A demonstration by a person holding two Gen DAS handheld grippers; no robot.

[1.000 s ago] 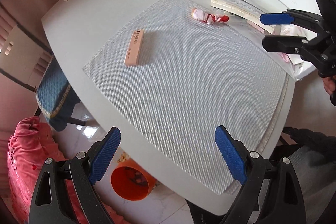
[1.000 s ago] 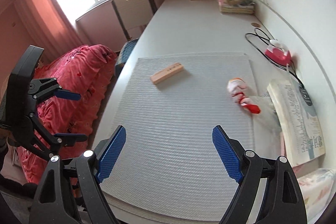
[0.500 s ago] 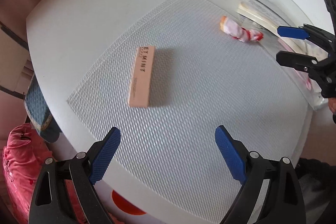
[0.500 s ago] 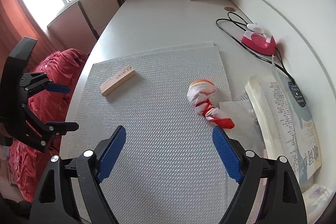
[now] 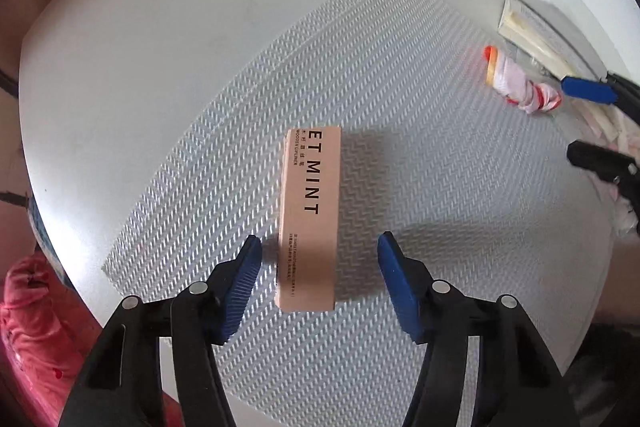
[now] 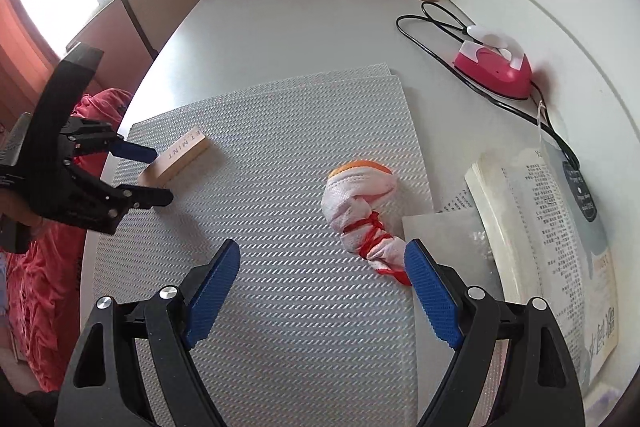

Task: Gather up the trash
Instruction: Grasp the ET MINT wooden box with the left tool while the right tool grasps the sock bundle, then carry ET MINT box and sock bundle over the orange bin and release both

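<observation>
The left gripper [image 5: 318, 267] is pointed straight down, its black arms reaching in from the bottom of its own view. Its jaws have just been closing, and a gap is seen between each blue pad [image 5: 242, 287] and what lies between them. The right gripper [image 6: 320, 287] is angled steeply downward with its jaws spread wide, nothing being clamped. A little of the hand [image 6: 18, 213] is glimpsed behind the left gripper's black frame in the right wrist view.
</observation>
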